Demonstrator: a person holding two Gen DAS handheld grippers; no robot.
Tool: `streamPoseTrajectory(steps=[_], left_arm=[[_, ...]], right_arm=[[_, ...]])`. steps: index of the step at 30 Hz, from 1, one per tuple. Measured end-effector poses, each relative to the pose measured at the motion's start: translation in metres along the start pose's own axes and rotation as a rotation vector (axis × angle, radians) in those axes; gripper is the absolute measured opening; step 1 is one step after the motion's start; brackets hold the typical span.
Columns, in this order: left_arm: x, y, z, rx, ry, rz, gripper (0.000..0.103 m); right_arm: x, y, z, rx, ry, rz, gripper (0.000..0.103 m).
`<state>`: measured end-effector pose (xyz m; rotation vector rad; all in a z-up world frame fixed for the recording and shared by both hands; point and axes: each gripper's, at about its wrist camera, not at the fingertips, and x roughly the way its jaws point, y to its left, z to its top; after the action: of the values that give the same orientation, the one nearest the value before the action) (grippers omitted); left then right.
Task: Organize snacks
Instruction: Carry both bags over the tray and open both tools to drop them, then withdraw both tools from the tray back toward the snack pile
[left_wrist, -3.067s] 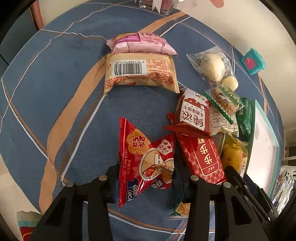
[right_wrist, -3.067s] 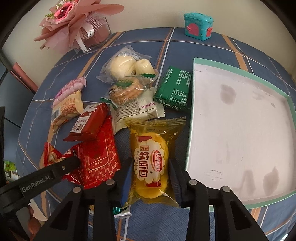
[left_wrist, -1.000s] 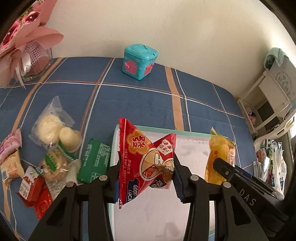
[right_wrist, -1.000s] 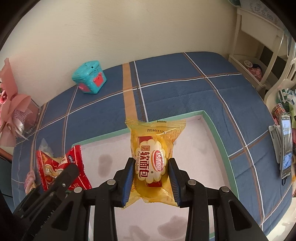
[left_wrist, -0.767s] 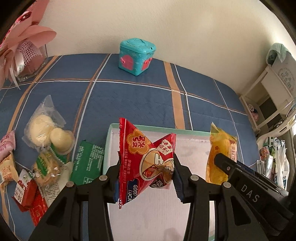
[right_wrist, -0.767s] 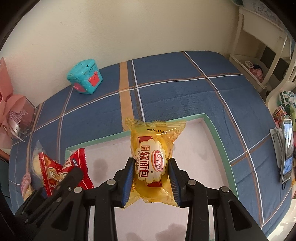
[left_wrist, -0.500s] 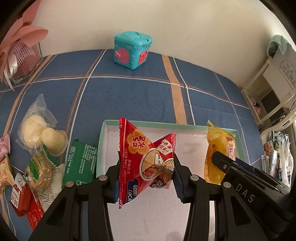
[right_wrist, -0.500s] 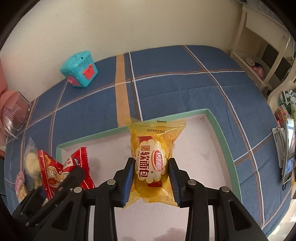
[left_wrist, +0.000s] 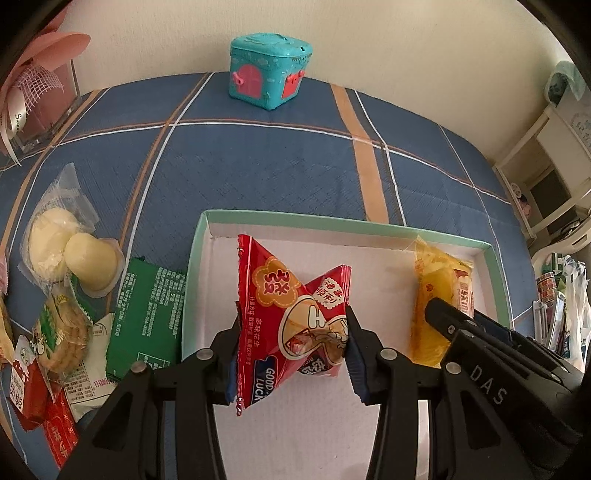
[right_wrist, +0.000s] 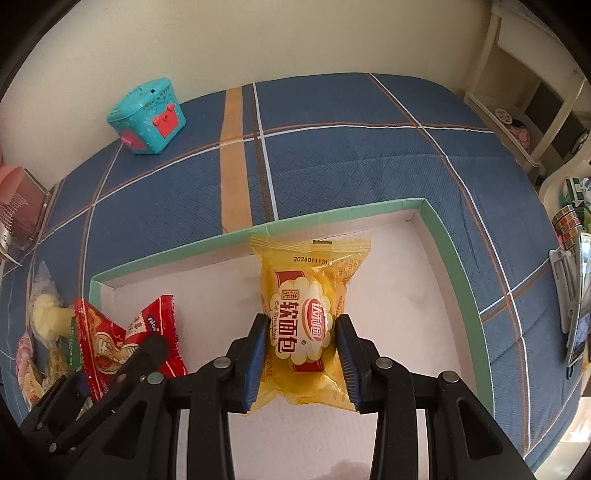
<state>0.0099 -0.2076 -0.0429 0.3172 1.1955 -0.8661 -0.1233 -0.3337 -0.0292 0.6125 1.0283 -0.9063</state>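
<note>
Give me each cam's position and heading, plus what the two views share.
Left wrist: sits on the left gripper, angled down at the shallow green-rimmed white tray; its black fingers clamp a red crinkled snack packet.
Right wrist: sits on the right gripper, angled down at the same tray; its fingers clamp a yellow soft-bread packet.
Shared: tray, both packets, teal toy chest, blue plaid tablecloth, each other's gripper.
</note>
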Motion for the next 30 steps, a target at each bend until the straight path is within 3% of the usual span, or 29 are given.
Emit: streamPoseTrajectory(steps=[3,8,16,20,27,30], left_arm=[[-0.004,-0.001,0.003,0.002,0.008,0.007,0.048],[-0.018,-0.001,0.014,-0.001,-0.010,0.015,0.055],[-0.067,-0.003,0.028,-0.002,-0.068,0.006,0.067],[-0.098,0.001,0.031,-0.002,-0.119,0.012,0.078],[-0.134,0.010,0.036,0.028,-0.201,0.104,0.088],[-0.142,0.017,0.037,0.025,-0.231,0.132,0.092]], right_arm=[[-0.003,0.003,0.002,-0.020,0.003,-0.013,0.042],[-0.020,0.001,0.006,-0.022,-0.023,-0.042,0.060],[-0.075,0.000,0.017,-0.038,-0.128,-0.025,0.068],[-0.106,0.000,0.019,-0.041,-0.186,0.000,0.071],[-0.145,0.004,0.017,-0.077,-0.273,-0.001,0.085],[-0.153,0.006,0.015,-0.081,-0.292,0.001,0.099]])
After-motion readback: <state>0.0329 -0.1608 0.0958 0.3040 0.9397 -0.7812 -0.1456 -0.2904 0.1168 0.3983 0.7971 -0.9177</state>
